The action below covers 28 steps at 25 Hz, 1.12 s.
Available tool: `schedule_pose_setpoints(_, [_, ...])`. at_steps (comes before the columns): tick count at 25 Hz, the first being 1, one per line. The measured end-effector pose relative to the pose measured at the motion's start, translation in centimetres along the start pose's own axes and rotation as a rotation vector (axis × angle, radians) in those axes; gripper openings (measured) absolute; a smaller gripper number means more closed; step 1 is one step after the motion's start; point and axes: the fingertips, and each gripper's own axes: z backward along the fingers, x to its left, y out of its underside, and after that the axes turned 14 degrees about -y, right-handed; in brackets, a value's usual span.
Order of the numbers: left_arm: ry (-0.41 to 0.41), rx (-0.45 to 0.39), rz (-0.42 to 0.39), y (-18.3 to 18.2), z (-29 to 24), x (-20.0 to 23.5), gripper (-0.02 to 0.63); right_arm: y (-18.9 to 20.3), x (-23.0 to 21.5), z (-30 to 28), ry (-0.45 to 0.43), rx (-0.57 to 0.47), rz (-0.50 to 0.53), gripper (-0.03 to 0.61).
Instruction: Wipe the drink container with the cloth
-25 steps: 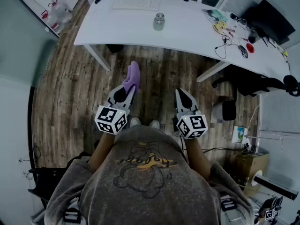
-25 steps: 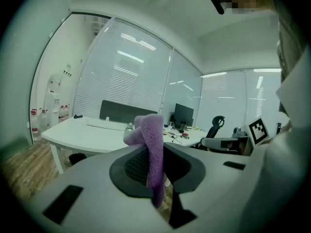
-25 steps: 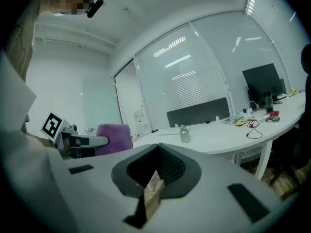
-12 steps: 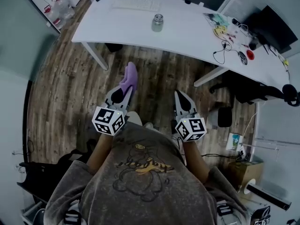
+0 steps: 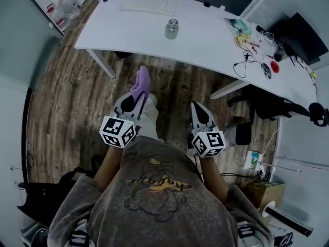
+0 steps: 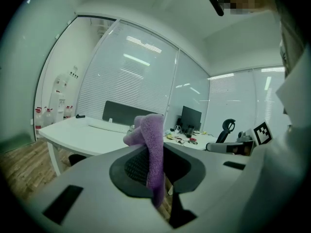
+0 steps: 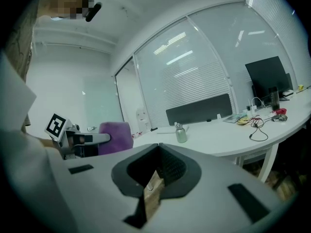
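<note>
Person standing on wood floor (image 5: 72, 86), facing white table (image 5: 216, 40). Left gripper (image 5: 136, 101) clamping purple cloth (image 5: 141, 83) between jaws, with cloth sticking up past fingertips and hanging down through gap. Right gripper (image 5: 196, 107) holding jaws pressed together, carrying nothing. Both grippers pointing toward table, side by side, well apart from it. Drink container (image 5: 171, 28) — small metal bottle — standing upright on table, near keyboard (image 5: 149, 5), nothing touching it. Cables (image 5: 247, 48) and small items lying at table's right end.
</note>
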Motion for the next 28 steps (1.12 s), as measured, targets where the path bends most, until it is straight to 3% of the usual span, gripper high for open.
schedule_pose_setpoints(11, [0.018, 0.022, 0.01, -1.7, -9.7, 3.9, 0.057, -1.9, -6.2, -7.3, 0.029, 0.011, -0.009, -0.006])
schedule_pose_setpoints(28, [0.109, 0.062, 0.016, -8.7, -28.0, 9.6, 0.057, -8.2, -16.7, -23.1, 0.044, 0.049, -0.016, -0.006])
